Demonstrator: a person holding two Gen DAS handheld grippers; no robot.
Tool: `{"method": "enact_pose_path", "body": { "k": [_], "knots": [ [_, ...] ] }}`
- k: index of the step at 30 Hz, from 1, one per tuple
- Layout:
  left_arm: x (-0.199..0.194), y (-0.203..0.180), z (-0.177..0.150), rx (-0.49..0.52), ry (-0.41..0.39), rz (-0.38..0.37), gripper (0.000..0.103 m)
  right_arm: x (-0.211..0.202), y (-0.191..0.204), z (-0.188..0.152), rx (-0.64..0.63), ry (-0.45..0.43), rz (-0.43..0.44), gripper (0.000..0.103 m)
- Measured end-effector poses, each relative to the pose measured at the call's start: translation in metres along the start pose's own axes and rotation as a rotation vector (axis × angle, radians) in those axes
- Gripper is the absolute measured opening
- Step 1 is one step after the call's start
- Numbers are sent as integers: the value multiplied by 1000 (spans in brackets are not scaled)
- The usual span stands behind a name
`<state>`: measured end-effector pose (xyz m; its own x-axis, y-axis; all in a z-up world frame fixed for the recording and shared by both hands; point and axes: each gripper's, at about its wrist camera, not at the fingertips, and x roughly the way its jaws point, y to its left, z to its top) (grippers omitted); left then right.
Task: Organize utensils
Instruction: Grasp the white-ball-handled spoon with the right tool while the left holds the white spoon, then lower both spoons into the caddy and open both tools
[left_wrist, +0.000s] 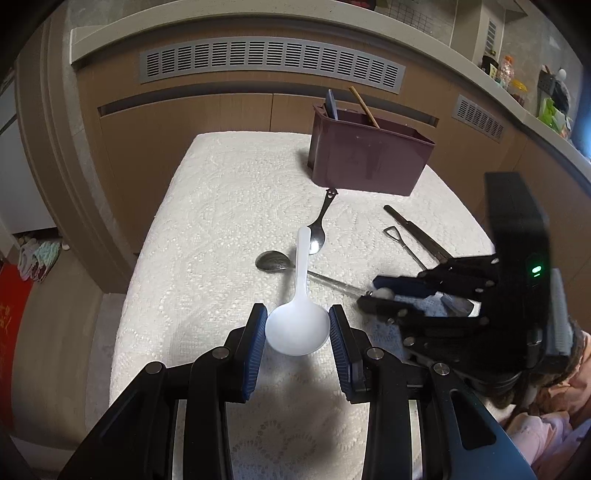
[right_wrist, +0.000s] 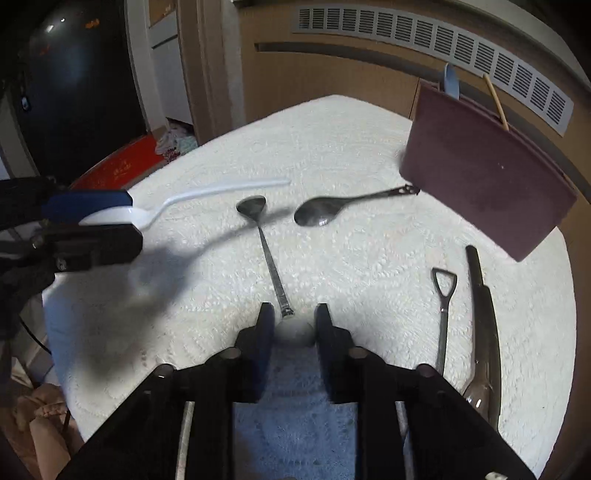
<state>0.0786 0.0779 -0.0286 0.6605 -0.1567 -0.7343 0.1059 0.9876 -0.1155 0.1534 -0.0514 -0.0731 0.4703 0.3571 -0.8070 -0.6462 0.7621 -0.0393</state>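
Note:
My left gripper (left_wrist: 297, 325) is shut on the bowl of a white plastic spoon (left_wrist: 300, 317) and holds it above the table; the spoon also shows in the right wrist view (right_wrist: 177, 203). My right gripper (right_wrist: 293, 321) is closed around the white knob end (right_wrist: 294, 332) of a long metal spoon (right_wrist: 271, 266) lying on the white cloth. A smiley-handled metal spoon (left_wrist: 319, 229) lies beyond it. A shovel-handled spoon (right_wrist: 443, 314) and a dark knife (right_wrist: 484, 325) lie to the right. A maroon bin (left_wrist: 365, 151) at the back holds a few utensils.
The table is covered with a white patterned cloth (left_wrist: 221, 221). Brown cabinets with a vent grille (left_wrist: 269, 62) stand behind it. A counter with bottles (left_wrist: 517, 81) runs along the right. The floor drops off to the left.

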Motion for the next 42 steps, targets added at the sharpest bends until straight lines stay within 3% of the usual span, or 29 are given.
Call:
{"method": "enact_pose_path", "body": {
  "k": [3,4,10,21,24,27,30,34,38,42],
  "knots": [
    [-6,-7,1,49,-31,30,36,-30,-3,3,-11,-83,-65,20],
    [-7,-10,1,64,-40,34,36,-41,-7,4,-28,-113,-48,20],
    [-22,-20,12,78,-99,-20,36,-120,-49,15,76,-286,-155,20],
    [-38,-43,44,137,-148,-67,35,-161,-94,16,237,-353,-182,19],
    [-53,-53,79,189,-179,-85,35,-176,-102,23,234,-393,-208,19],
    [-57,-57,132,211,-160,-135,35,-196,-116,45,227,-450,-262,19],
    [-47,-62,174,219,-145,-147,35,-210,-136,72,239,-495,-324,20],
    [-22,-66,204,204,-135,-149,35,-211,-158,95,256,-523,-346,20],
    [2,-70,203,182,-250,-91,35,-196,-175,111,252,-531,-388,20],
    [21,-73,197,118,-489,-31,35,-172,-193,128,281,-510,-412,20]
  ]
}}
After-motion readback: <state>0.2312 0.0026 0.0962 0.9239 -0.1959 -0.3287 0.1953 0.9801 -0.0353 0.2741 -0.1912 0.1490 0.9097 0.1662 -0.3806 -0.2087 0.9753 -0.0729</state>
